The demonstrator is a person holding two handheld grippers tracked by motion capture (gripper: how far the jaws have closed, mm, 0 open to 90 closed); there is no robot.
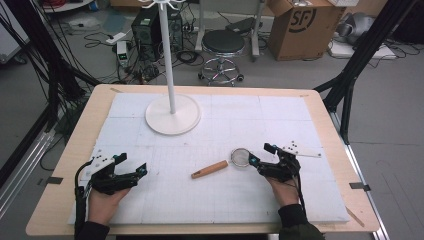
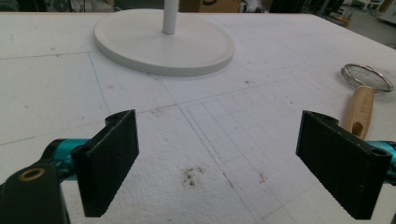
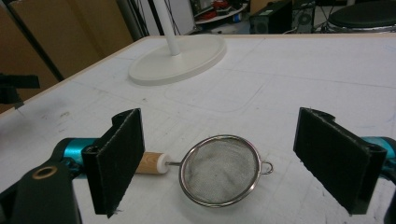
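From above, a little strainer (image 1: 241, 157) is lying mid-frame on the bench (image 1: 320, 107), touching the wide-open, empty right gripper (image 1: 257, 154). The left gripper (image 1: 131, 164), lower left, is gaping empty too. Up close, the mesh bowl (image 3: 219, 170) is sitting between the right jaws; closing gently on its rim should work best.

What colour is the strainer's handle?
Light wood-brown handle with a white collar; the left gripper view shows it best.

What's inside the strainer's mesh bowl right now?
Nothing visible: the strainer lies on the white foam board, and its mesh bowl looks empty in the right gripper view. The board directly beneath the mesh cannot be seen clearly.
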